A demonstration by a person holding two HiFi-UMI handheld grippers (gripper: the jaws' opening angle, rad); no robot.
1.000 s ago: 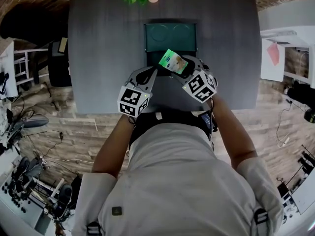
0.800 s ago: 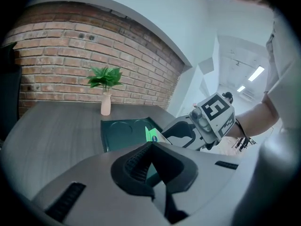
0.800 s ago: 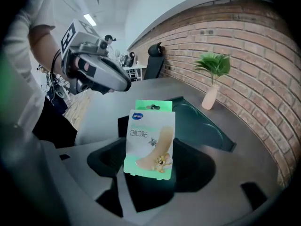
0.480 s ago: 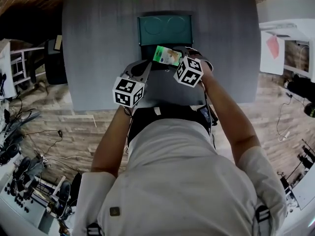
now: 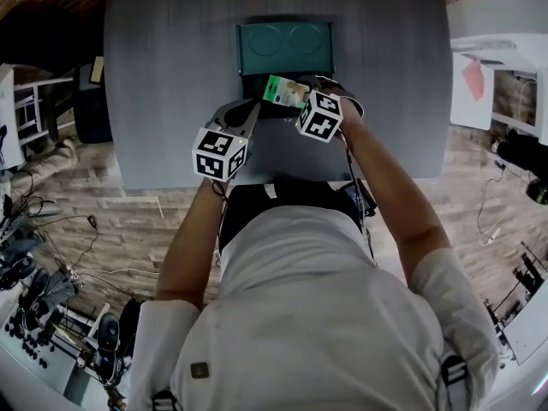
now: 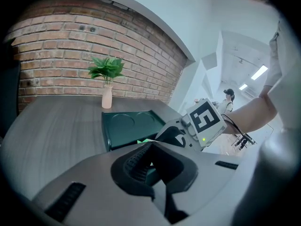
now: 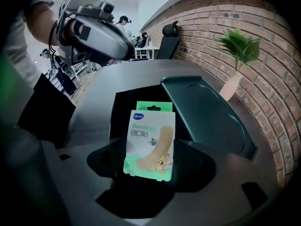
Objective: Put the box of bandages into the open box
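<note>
Box of bandages (image 7: 149, 142) clamped upright in right gripper (image 7: 149, 166), held over open box (image 7: 123, 108), not yet inside. Left gripper (image 6: 151, 166) jaws apart, empty. Risk: early release, snags rim, lands on worktop (image 7: 102, 81).

the table (image 5: 154, 75) is seen steeply from overhead; the open box (image 6: 129, 126) is shared, close up, by both gripper views.

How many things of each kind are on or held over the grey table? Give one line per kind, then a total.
Bandage box: 1
Dark green open box: 1
Potted plant: 1
Hand-held tools: 2, the left tool and the right tool
Total: 5
</note>
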